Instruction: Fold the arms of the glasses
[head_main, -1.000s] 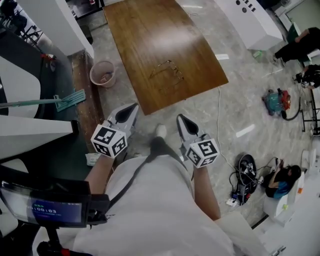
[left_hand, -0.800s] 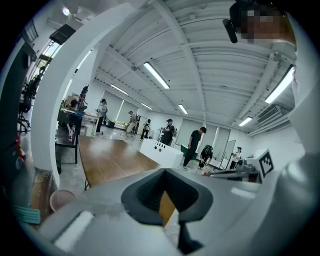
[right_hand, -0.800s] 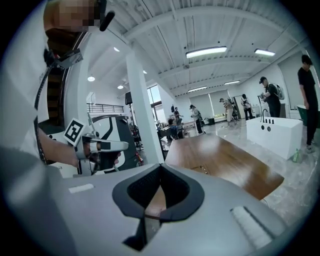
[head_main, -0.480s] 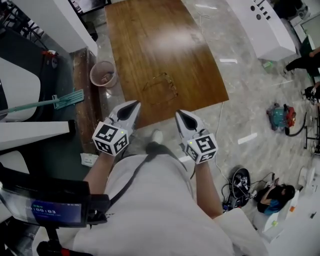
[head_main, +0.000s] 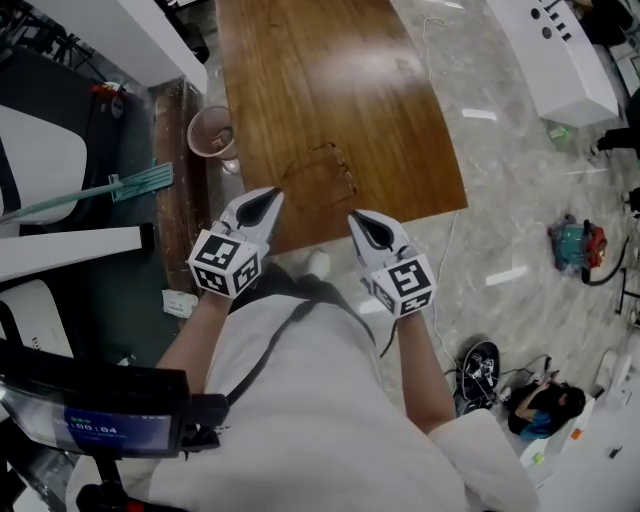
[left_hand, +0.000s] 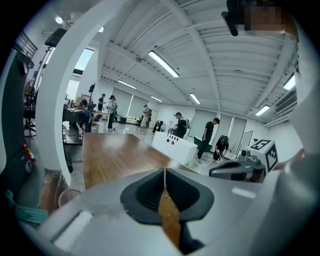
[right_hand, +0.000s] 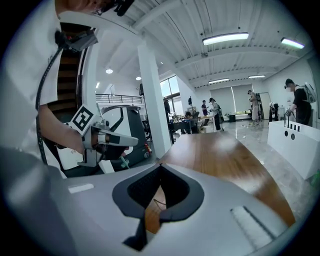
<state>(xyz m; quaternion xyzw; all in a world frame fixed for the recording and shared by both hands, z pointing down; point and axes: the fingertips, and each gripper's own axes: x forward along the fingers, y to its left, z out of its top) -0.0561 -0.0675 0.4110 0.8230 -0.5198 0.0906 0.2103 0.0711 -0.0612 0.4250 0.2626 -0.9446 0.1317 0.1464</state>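
Thin wire-framed glasses (head_main: 322, 176) lie on the brown wooden table (head_main: 330, 70) close to its near edge, their arms spread out. My left gripper (head_main: 266, 203) hovers at that edge, just short of the glasses and to their left, jaws shut and empty. My right gripper (head_main: 362, 224) hangs a little before the edge on the right, also shut with nothing in it. In the left gripper view, a bit of the wire frame (left_hand: 170, 207) shows through the slot below the closed tips (left_hand: 165, 172). The right gripper view shows its closed tips (right_hand: 160, 166) above a sliver of frame (right_hand: 159, 204).
A pink bucket (head_main: 213, 130) and a green mop (head_main: 140, 183) stand left of the table. A white counter (head_main: 560, 55) is at the far right. Cables (head_main: 480, 365) and a seated person (head_main: 535, 405) are on the floor behind me to the right.
Both grippers have moved forward to the table's near edge, and the glasses now lie just ahead of them. Both have stayed shut.
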